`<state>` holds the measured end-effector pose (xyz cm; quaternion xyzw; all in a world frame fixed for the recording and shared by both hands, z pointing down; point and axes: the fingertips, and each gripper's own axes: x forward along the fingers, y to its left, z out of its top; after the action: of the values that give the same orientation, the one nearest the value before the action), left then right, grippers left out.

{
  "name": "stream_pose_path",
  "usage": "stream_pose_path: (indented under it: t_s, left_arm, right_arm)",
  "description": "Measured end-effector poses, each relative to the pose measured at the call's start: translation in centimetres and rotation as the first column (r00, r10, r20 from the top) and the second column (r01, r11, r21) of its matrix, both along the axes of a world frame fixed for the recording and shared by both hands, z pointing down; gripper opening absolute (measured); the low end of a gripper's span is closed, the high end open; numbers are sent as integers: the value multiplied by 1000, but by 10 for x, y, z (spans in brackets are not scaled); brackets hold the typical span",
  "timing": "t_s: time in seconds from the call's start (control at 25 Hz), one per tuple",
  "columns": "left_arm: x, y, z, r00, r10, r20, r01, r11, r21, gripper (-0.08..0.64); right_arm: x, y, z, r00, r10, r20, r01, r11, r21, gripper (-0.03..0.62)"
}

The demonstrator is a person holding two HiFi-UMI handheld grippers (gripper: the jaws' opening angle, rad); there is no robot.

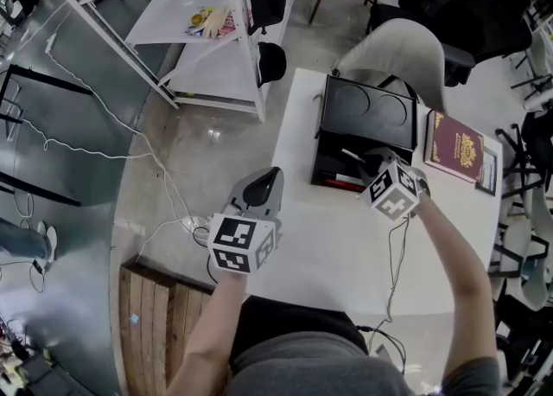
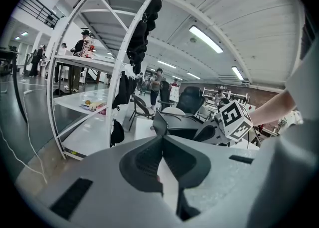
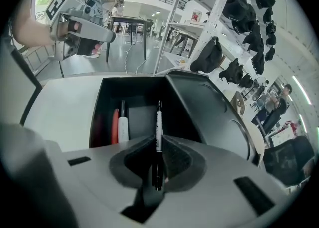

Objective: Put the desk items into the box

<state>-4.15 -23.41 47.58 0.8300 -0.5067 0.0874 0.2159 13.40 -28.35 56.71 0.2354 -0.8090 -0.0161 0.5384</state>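
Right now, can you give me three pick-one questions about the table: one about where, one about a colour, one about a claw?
1. Where is the book from the box?
A) on its left B) on its right C) on top
2. What colour is the box?
A) black B) yellow C) white
3. What is the right claw doing?
A) pinching a pen B) open, empty C) pinching the book
Answers: 1 B, the head view shows the book right of the box. 2 A, its walls are black. 3 A, the pen sits clamped in the claw, above the box.
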Motion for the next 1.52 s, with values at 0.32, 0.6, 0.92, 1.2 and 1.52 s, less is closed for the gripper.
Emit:
stream_pose_path:
  t_s: [0.32, 0.6, 0.92, 1.2, 1.52]
  left_arm:
    - [-1, -4, 5, 1000, -1, -3, 1, 1000, -13, 6]
    - [0, -6, 6, 1000, -5, -3, 5, 1000, -14, 6]
    - [-2, -7, 8, 1000, -7, -3, 7, 1000, -21, 6]
    - [-6, -7, 9, 1000, -12, 0, 12, 1000, -25, 6]
    - [-7, -7, 7, 1000, -12, 2, 12, 1000, -19, 6]
  right_arm:
    - [4, 1, 11, 1000, 11, -18, -12, 999, -52, 48]
    - [5, 2, 14, 1000, 11, -28, -13, 998, -64, 49]
    - [5, 2, 15, 999, 14, -30, -16, 998, -62, 51]
    - [6, 1, 13, 999, 26, -25, -28, 998, -62, 60]
    - [8, -4, 10, 998, 69, -10, -69, 997, -37, 67]
